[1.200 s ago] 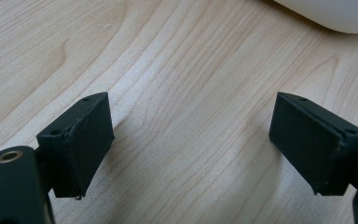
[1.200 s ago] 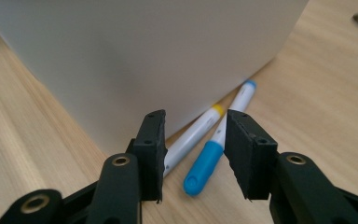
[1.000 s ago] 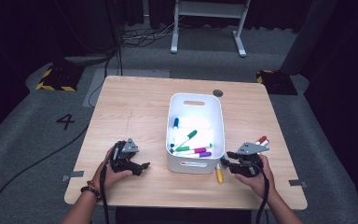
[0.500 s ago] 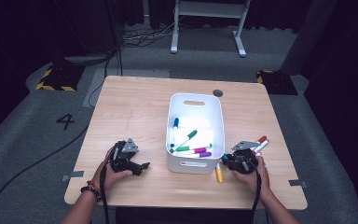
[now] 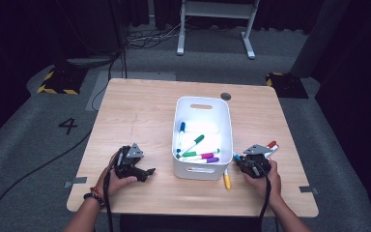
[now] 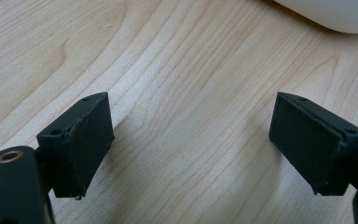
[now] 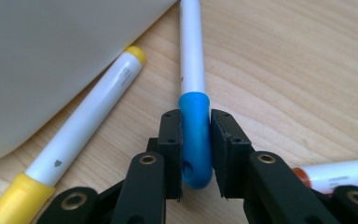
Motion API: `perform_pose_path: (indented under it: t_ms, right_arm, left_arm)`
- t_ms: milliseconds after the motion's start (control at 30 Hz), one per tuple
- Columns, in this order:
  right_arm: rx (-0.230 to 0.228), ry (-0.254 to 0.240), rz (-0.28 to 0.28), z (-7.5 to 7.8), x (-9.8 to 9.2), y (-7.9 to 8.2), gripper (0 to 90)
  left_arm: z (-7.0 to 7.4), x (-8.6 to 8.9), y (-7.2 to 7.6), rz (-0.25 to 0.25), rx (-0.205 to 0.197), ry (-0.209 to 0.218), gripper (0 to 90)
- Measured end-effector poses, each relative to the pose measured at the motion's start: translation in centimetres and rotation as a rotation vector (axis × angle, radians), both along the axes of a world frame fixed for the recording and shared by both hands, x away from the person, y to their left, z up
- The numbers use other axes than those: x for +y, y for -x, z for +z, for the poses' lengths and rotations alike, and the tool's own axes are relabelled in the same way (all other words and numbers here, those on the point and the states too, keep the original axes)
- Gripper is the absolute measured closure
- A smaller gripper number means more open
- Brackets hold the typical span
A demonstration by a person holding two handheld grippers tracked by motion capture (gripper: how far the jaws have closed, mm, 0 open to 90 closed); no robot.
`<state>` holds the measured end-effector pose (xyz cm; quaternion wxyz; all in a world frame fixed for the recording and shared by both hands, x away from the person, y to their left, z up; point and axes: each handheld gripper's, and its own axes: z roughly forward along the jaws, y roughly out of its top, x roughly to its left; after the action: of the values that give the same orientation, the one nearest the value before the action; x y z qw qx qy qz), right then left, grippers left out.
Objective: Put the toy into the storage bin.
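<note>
A white marker with a blue cap [image 7: 196, 135] lies on the wooden table [image 5: 140, 111] beside the white bin [image 5: 198, 170]. My right gripper [image 7: 196, 123] is shut on that blue cap; its jaws have just been closing and both pads press on the cap. From above, the right gripper [image 5: 239, 160] sits by the bin's near right corner with the blue cap [image 5: 235, 157] at its tip. My left gripper [image 6: 191, 135] rests open over bare wood, nothing between its jaws. In the high view the left gripper [image 5: 145, 172] is left of the bin.
A yellow-capped marker [image 7: 84, 130] lies along the bin wall [image 7: 51, 56], left of the held one. A red-capped marker [image 7: 335, 175] lies to the right. Several coloured markers [image 5: 198, 154] lie inside the bin. A bin corner [image 6: 331, 11] shows beyond the left jaws.
The right gripper has shifted slightly toward the bin's corner and settled low on the table. The left hand and gripper have stayed put.
</note>
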<state>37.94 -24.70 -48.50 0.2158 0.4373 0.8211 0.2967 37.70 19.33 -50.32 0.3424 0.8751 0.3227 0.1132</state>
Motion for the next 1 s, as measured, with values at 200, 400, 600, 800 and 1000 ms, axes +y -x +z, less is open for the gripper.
perform_pose_path:
  t_ms: [200,400,600,800,1000]
  right_arm:
    - [-0.037,-0.064,-0.015,1.4,-1.4,0.1,75.3]
    - [-0.080,-0.122,-0.019,3.0,-3.0,0.2,75.3]
    - [-0.137,-0.144,-0.010,5.1,-4.2,0.5,75.2]
    - [-0.186,-0.183,0.041,8.2,-4.9,0.5,75.3]
    - [-0.226,-0.189,0.116,10.8,-4.7,0.6,75.3]
  left_arm:
    - [0.0,0.0,-0.1,-0.005,-0.009,0.001,13.8]
    - [0.0,0.0,0.0,-0.003,-0.009,0.001,13.9]
    - [0.0,0.0,0.0,-0.003,-0.009,0.001,13.9]
    - [0.0,0.0,0.0,-0.003,-0.008,0.001,13.9]
    - [0.0,0.0,0.0,-0.003,-0.009,0.001,13.9]
